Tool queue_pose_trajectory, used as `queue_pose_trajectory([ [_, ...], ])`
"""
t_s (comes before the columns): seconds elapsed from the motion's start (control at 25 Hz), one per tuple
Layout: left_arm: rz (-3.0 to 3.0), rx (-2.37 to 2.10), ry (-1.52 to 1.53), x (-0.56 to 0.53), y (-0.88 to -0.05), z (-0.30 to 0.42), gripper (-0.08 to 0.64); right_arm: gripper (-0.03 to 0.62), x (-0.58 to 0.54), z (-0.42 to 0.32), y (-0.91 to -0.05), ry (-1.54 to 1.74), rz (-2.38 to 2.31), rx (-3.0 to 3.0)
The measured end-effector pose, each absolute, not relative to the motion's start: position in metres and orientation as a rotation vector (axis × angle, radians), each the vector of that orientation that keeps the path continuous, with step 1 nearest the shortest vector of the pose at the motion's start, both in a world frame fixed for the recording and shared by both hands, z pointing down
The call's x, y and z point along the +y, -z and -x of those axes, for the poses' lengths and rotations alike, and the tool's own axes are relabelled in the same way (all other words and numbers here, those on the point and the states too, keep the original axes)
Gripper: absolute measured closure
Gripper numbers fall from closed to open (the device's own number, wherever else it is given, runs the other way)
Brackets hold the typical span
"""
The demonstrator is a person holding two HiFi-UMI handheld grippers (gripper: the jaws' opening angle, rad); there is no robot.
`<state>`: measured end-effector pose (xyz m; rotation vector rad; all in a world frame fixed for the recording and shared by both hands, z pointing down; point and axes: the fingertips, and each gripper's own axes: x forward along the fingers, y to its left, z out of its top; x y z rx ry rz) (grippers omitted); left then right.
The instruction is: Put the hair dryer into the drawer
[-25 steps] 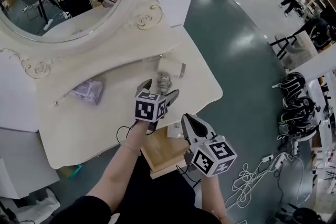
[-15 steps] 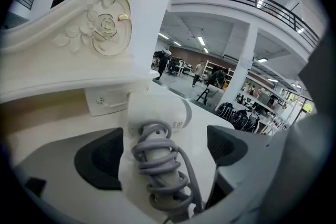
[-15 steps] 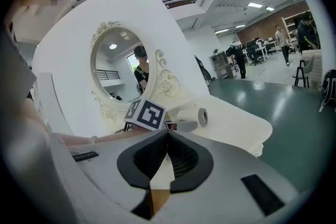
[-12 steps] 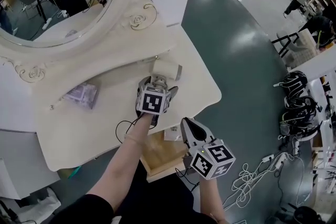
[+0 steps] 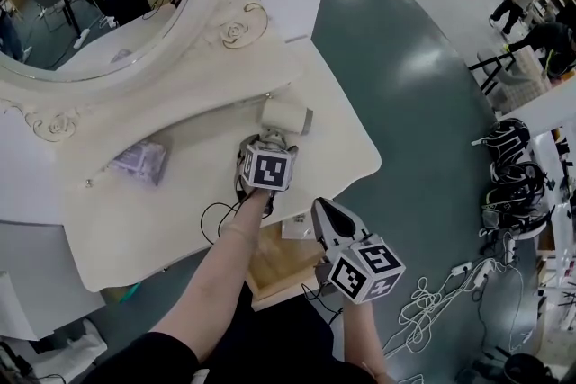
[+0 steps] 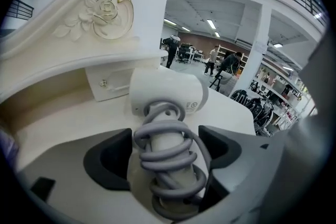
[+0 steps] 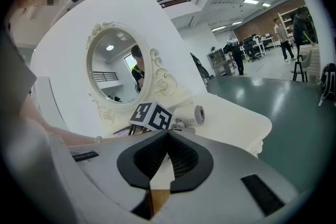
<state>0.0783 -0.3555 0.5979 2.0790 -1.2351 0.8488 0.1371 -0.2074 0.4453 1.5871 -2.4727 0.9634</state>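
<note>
Across the far side stands a cream dressing table (image 5: 171, 225) with an oval mirror (image 5: 90, 4) rising at its back. Under the table's near edge a wooden drawer (image 5: 281, 263) is pulled out. On the tabletop, right of centre, lies the hair dryer (image 5: 286, 116), its handle pointing near and a grey cord (image 6: 169, 162) coiled round it. The left gripper (image 6: 167, 152) straddles that handle, jaws closing but not yet pressing it. The right gripper (image 5: 322, 213) hovers by the drawer's right edge, clenched on nothing.

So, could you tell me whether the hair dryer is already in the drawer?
No, the hair dryer lies on the dresser top.
</note>
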Motion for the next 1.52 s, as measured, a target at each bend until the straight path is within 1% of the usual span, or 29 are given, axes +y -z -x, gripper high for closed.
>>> queue_pose_trajectory([
  [0.12,-2.087,-1.251,-0.857,-0.355,-0.596,-0.078,0.202,0.578,-0.207,-0.139,-0.447,-0.969,-1.592,-2.468],
  [0.28,-2.101,-1.245,-0.845,-0.355,-0.595,-0.078,0.215,0.578,-0.203,-0.139,-0.449,-0.977,-1.595,-2.463],
  [0.72,-2.168,-1.172,-0.814,-0.353,-0.591,-0.079,0.224,0.578,-0.191,-0.148,-0.453,-0.992,-1.640,-2.432],
  [1.04,-2.283,-1.074,-0.795,-0.332,-0.584,-0.086,0.231,0.578,-0.186,-0.153,-0.454,-0.993,-1.680,-2.415],
  [1.52,-2.414,-0.952,-0.742,-0.294,-0.546,-0.103,0.235,0.578,-0.169,-0.155,-0.449,-0.978,-1.753,-2.384],
])
